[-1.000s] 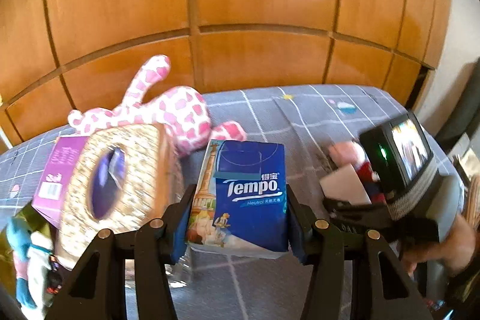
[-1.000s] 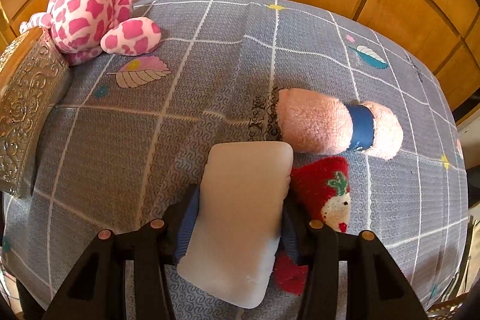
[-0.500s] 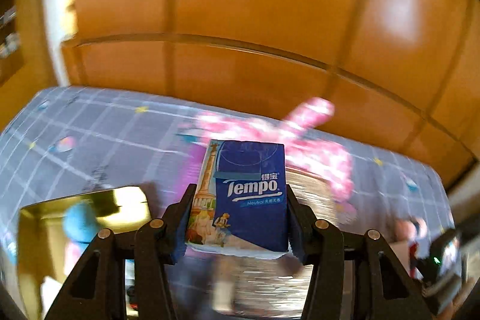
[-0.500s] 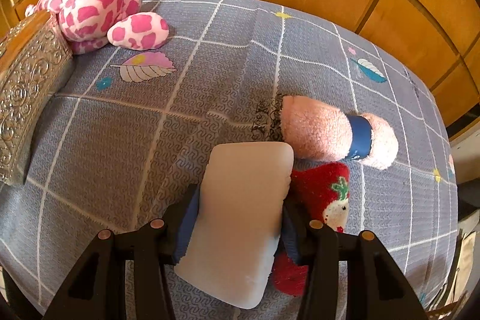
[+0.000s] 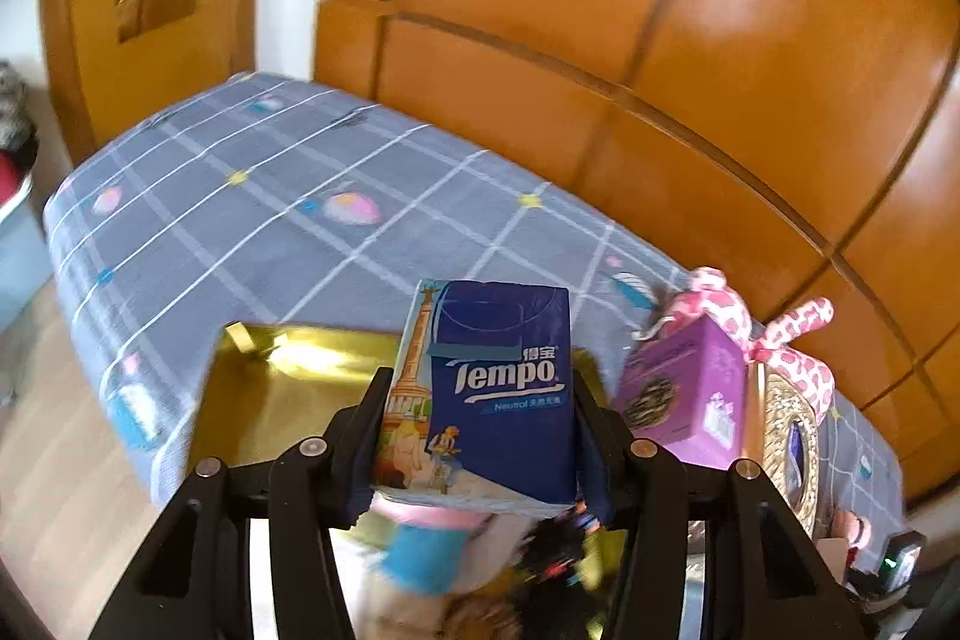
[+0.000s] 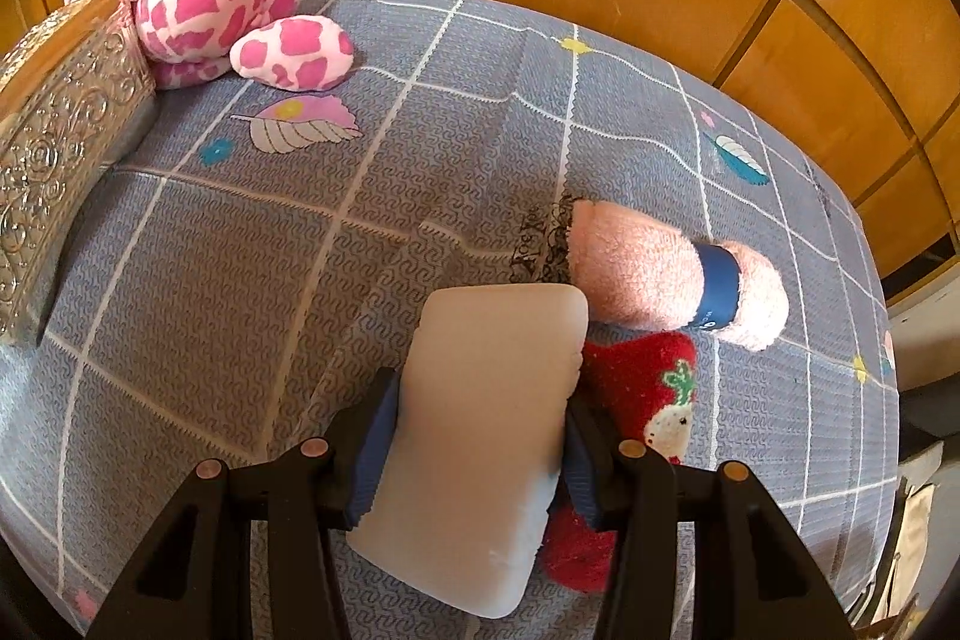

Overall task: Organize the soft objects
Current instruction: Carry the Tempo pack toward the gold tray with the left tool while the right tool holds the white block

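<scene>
Your left gripper (image 5: 480,436) is clamped on the blue Tempo tissue pack (image 5: 486,388), held upright over the gold tray (image 5: 282,388), with the purple box (image 5: 690,394) at about 3 o'clock from the pack and the pink spotted plush (image 5: 774,334) just beyond it. Your right gripper (image 6: 480,436) squeezes a plain white soft pack (image 6: 480,436) above the grey checked bedspread (image 6: 240,268) — the pink fuzzy roll (image 6: 648,274) lies at 1 o'clock, touching the red sock (image 6: 648,388) at 3 o'clock, and the embossed silver box (image 6: 54,148) sits well apart at 10 o'clock.

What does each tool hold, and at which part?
Left tool: blue Tempo tissue pack, by its two long sides. Right tool: plain white pack, likewise.
</scene>
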`<state>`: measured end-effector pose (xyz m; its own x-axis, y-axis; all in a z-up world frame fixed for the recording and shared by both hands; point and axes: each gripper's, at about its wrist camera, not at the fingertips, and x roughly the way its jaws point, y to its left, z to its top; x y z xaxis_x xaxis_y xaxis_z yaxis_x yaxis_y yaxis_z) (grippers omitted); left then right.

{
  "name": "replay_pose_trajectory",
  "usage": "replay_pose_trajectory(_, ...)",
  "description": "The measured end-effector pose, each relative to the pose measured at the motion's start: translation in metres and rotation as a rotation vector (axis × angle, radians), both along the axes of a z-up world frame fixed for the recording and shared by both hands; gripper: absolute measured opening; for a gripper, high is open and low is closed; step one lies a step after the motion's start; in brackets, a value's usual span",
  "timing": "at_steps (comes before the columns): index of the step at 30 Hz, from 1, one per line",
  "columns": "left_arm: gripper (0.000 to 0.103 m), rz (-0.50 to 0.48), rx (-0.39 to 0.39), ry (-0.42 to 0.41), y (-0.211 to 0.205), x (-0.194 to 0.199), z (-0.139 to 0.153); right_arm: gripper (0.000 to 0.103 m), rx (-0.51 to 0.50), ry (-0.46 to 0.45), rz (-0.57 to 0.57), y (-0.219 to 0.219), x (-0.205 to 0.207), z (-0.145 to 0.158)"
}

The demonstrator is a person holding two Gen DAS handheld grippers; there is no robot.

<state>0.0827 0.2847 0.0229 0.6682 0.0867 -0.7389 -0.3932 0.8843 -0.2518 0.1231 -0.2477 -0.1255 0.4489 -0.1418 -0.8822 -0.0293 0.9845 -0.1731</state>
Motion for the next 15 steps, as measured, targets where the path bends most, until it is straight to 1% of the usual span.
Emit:
replay_pose_trajectory(3, 0.054, 0.027, -0.020, 0.026, 0.023, -0.021, -0.009, 0.050, -0.010, -0.002, 0.007, 0.001, -0.001, -0.001)
replay_pose_trajectory(7, 0.054, 0.040, -0.033, 0.083, 0.045, -0.038, -0.034, 0.050, -0.025, -0.006, 0.016, 0.005, -0.003, -0.001)
replay_pose_trajectory(11, 0.054, 0.027, -0.043, 0.153, 0.055, -0.033, -0.069, 0.050, -0.036, -0.010, 0.019, 0.008, -0.005, 0.000)
replay_pose_trajectory(15, 0.054, 0.021, -0.038, 0.187, 0.060, -0.019, -0.091, 0.050, -0.041, -0.014, 0.022, 0.008, -0.006, 0.000)
